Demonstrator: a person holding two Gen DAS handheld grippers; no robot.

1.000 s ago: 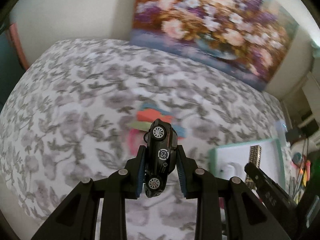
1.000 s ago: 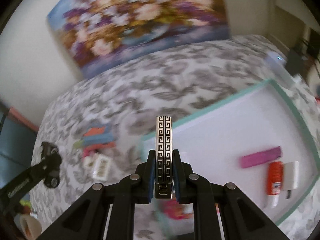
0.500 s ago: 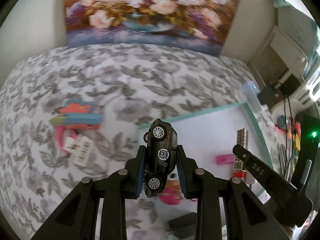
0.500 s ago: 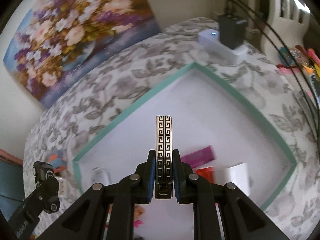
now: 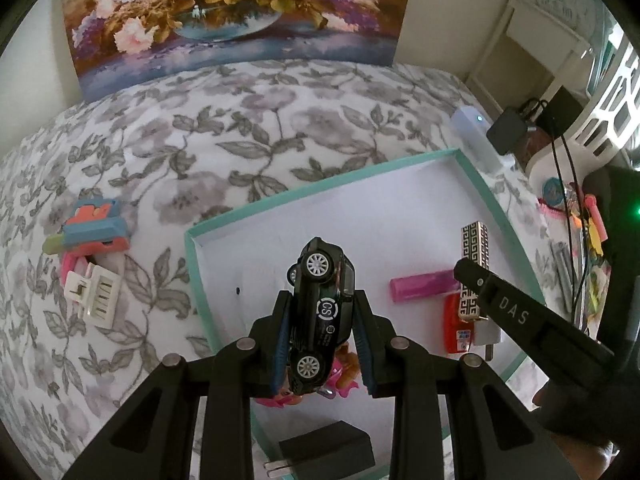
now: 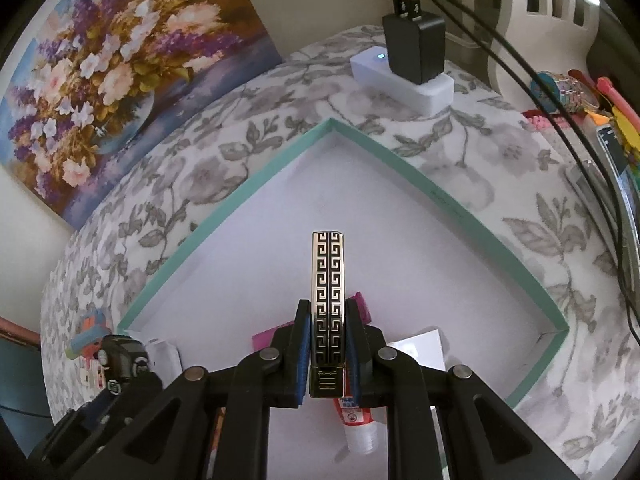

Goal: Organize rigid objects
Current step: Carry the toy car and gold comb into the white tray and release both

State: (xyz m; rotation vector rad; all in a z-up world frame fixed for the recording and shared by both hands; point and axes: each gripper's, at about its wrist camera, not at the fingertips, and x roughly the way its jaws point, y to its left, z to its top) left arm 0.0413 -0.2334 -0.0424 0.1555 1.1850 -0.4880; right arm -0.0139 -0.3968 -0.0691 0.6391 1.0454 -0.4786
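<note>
Our left tool (image 5: pixel 322 334) grips a black toy car (image 5: pixel 320 312), nose up, above the teal-rimmed tray (image 5: pixel 496 208) on the bed (image 5: pixel 200 152). Our right tool (image 6: pixel 327 354) is clamped on a patterned lighter (image 6: pixel 327 292), upright over the same tray.

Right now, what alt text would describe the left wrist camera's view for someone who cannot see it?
A left gripper clamps a black toy car above a teal-rimmed white tray holding a pink tube, on a floral cloth.
</note>
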